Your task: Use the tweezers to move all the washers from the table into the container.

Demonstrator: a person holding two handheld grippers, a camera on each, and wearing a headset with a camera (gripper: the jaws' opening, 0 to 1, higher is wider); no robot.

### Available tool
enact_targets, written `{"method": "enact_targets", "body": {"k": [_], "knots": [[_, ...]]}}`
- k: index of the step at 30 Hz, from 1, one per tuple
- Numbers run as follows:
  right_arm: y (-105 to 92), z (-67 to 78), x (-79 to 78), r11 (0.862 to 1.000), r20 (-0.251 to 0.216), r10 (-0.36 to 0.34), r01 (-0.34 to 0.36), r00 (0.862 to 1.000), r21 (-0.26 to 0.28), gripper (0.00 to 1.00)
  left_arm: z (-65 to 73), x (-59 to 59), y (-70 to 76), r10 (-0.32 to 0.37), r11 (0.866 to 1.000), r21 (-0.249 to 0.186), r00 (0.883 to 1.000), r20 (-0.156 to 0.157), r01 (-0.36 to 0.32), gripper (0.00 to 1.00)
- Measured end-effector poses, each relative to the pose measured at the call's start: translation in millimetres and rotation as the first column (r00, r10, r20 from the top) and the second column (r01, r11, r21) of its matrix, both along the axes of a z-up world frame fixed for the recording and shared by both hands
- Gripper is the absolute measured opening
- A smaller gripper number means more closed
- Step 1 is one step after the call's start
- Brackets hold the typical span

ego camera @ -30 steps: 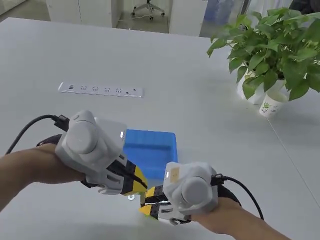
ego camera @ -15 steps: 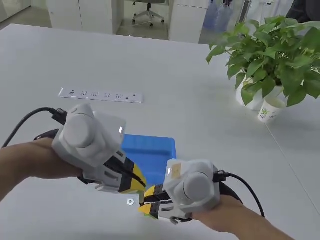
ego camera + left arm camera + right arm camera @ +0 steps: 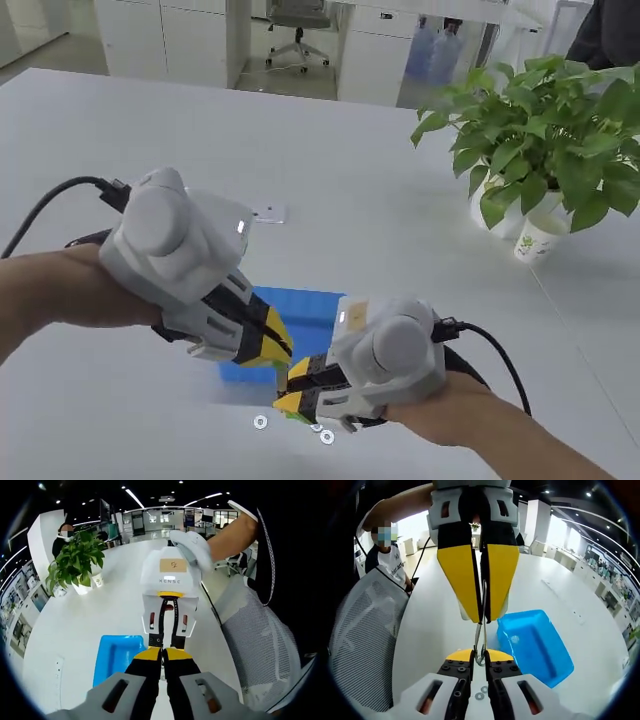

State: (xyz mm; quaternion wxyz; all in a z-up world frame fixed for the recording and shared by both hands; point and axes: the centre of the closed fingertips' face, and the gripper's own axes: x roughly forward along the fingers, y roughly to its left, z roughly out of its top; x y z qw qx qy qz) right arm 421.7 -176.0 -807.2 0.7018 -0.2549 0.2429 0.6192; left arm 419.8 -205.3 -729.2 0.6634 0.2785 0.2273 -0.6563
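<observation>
Blue container (image 3: 300, 305) sits open on the white table (image 3: 360, 170), and both grippers meet over its near edge. The left gripper (image 3: 272, 343) comes in over the container's left side with its yellow-tipped jaws pressed almost together. The right gripper (image 3: 293, 390) faces it from the near side of the container, tip to tip.

In the right gripper view the tweezers (image 3: 481, 625), a thin metal strip, run straight from the left gripper's jaws down into the right gripper's own. Both pairs of jaws are closed onto the strip with only a sliver of gap. In that view the container lies just to the right of the tweezers.

Three washers (image 3: 260, 422) lie loose on the table just on the near side of the container. One is under the left gripper and two lie close together beneath the right gripper's tips. Two of them also show between the right gripper's fingers in its own view. A pale spot on the container's floor may be a washer or a glint; I cannot tell which.

Beyond the container a power strip (image 3: 268, 212) peeks out past the left gripper. A plant (image 3: 540, 140) stands well off to the container's right.
</observation>
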Motion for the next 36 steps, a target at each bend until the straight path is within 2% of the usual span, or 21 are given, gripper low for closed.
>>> {"method": "enact_targets", "body": {"k": [5,12,18,29,36], "knots": [[0.3,9.3,7.9,1.0,0.012,0.008,-0.008,1.0,-0.008,0.11,8.1,7.1,-0.5,-0.004,1.0,-0.001,1.0,0.0,0.004,0.05],[0.0,21.8,23.8,1.0,0.028,-0.005,0.005,1.0,0.011,0.11,21.1,19.7,-2.4,-0.007,1.0,-0.007,1.0,0.023,0.007,0.05],[-0.9,30.4,42.4,0.999,0.044,-0.019,0.018,0.999,0.026,0.11,29.3,36.2,-4.2,-0.008,1.0,-0.008,0.999,0.046,0.009,0.05],[-3.4,33.1,73.4,0.999,0.067,-0.037,0.034,0.997,0.042,0.11,31.6,63.8,-6.7,-0.006,1.0,-0.016,0.997,0.081,0.007,0.05],[-4.0,24.5,90.0,0.998,0.071,-0.041,0.038,0.997,0.04,0.11,22.7,79.5,-6.9,0.006,1.0,-0.015,0.996,0.092,-0.005,0.05]]}}
